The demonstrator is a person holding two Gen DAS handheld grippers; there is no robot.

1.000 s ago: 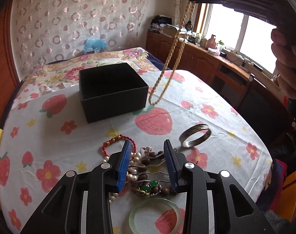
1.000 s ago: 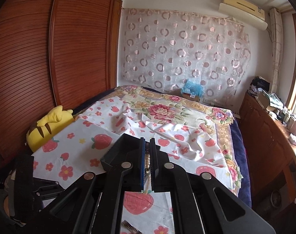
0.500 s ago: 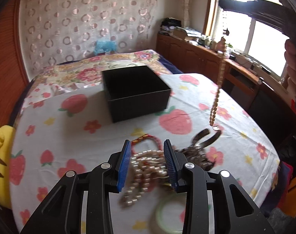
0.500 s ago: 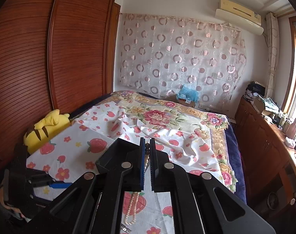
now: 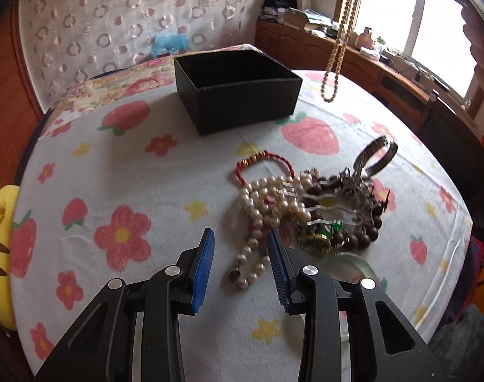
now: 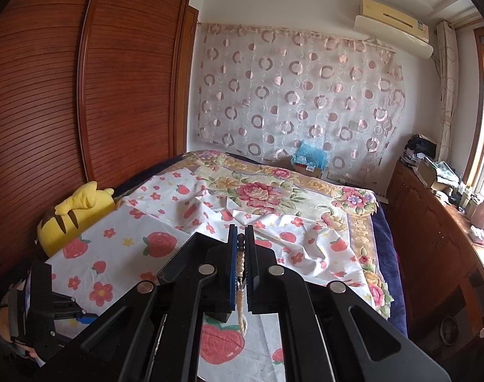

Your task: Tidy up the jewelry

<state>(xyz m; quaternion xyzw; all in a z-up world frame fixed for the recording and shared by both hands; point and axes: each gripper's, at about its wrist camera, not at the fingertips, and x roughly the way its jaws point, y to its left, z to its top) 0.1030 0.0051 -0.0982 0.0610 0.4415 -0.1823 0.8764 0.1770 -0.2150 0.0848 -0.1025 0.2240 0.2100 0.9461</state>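
Note:
A black open box (image 5: 235,89) stands on the strawberry-print cloth (image 5: 121,165). In front of it lies a tangled pile: a white pearl strand (image 5: 258,210), a red cord bracelet (image 5: 261,160), brown beads (image 5: 364,234), a silver bangle (image 5: 377,154) and a pale green bangle (image 5: 348,262). My left gripper (image 5: 242,242) is open just above the cloth, and the pearl strand's lower end lies between its blue pads without touching them. My right gripper (image 6: 241,229) is shut on a golden bead necklace (image 6: 241,261). The necklace (image 5: 334,63) hangs free to the right of the box.
A yellow plush toy (image 6: 73,216) lies at the table's left edge. Behind the table is a bed with a floral cover (image 6: 267,191). A wooden cabinet (image 6: 433,222) with clutter runs under the window at the right. A person's hand (image 5: 479,47) shows at the upper right.
My left gripper has sunk and shifted left, so the pearl strand now lies between its pads. The golden necklace has risen off the cloth and hangs beside the box. The silver bangle has tipped up.

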